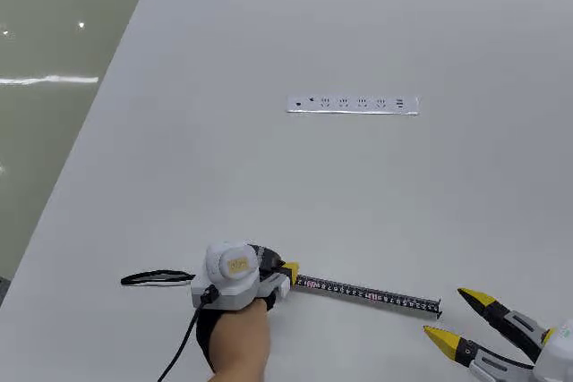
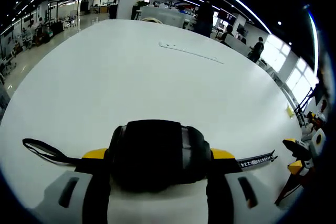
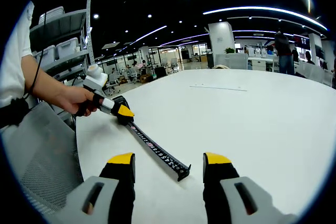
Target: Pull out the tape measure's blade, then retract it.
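Leftward, the left gripper [image 2: 157,156] pinches the tape measure [image 1: 267,261], blade [image 1: 367,294] out to the right. Near its tip the right gripper [image 3: 168,158] gapes; a power strip [image 1: 352,105] lies far back.

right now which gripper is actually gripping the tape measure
The left gripper: its fingers are shut on the black tape measure case. The right gripper is open, near the blade tip, touching nothing.

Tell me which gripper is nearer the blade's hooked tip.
Right. The right gripper sits open beside the blade tip; the left gripper clamps the case at the other end.
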`<action>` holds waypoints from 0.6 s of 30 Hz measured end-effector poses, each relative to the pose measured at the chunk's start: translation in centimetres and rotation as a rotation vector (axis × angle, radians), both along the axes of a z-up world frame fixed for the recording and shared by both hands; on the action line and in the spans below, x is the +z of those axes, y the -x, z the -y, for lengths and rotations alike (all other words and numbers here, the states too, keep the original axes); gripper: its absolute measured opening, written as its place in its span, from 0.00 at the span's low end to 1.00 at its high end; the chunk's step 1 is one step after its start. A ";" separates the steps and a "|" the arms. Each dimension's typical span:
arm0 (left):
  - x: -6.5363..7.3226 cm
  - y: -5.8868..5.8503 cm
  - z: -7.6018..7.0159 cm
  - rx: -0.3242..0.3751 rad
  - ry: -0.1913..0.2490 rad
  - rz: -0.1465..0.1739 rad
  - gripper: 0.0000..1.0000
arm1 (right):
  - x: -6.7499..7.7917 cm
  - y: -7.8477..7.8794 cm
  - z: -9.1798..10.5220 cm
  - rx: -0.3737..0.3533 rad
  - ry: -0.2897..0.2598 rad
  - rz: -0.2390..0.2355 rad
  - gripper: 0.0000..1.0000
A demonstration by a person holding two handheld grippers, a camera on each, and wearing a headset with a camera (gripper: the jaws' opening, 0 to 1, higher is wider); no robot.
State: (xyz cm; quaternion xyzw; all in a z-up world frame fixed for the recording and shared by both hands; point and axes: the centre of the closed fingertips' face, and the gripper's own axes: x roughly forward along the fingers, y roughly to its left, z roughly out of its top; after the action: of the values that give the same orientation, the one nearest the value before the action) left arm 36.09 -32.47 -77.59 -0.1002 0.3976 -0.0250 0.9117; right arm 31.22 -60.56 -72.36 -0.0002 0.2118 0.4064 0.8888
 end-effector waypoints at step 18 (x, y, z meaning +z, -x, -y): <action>0.0 0.0 0.0 0.002 -0.001 0.003 0.73 | -2.0 -0.5 0.0 0.069 0.004 -0.055 0.50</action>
State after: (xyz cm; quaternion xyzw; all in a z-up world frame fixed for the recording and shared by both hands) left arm 36.05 -32.44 -77.59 -0.0998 0.3964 -0.0240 0.9123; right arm 31.69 -60.56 -74.39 0.0018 0.2371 0.4364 0.8679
